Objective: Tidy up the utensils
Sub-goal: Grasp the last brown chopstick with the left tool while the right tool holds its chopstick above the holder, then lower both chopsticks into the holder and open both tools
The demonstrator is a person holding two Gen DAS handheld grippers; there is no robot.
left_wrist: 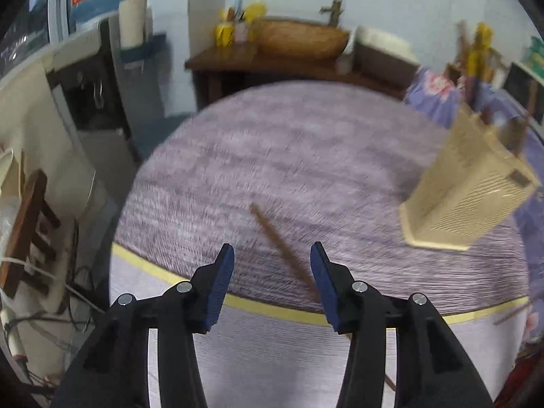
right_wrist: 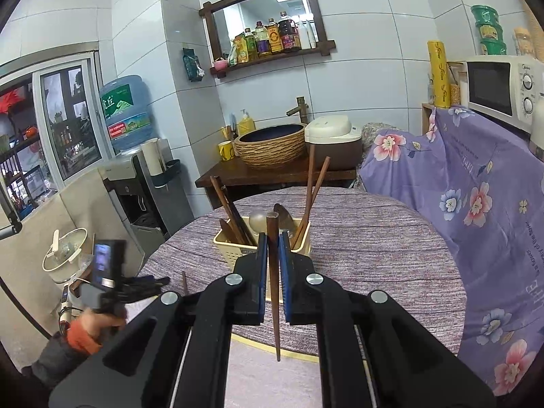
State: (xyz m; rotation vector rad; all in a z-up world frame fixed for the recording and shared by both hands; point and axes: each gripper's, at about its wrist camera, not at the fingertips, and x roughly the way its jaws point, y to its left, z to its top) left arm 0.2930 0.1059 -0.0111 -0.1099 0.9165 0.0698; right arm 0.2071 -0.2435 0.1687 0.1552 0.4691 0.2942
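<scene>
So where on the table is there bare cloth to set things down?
Bare cloth spans the far half of the table, behind and right of the utensil basket. The near-left edge is crowded: a loose chopstick lies there under the open left tongs.

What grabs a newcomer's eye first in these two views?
The right gripper, shut on a dark wooden chopstick held upright, dead centre of the right wrist view. Just behind it stands the cream utensil basket bristling with chopsticks and spoons. In the blurred left wrist view, the open left gripper frames a lone chopstick lying on the purple tablecloth.
</scene>
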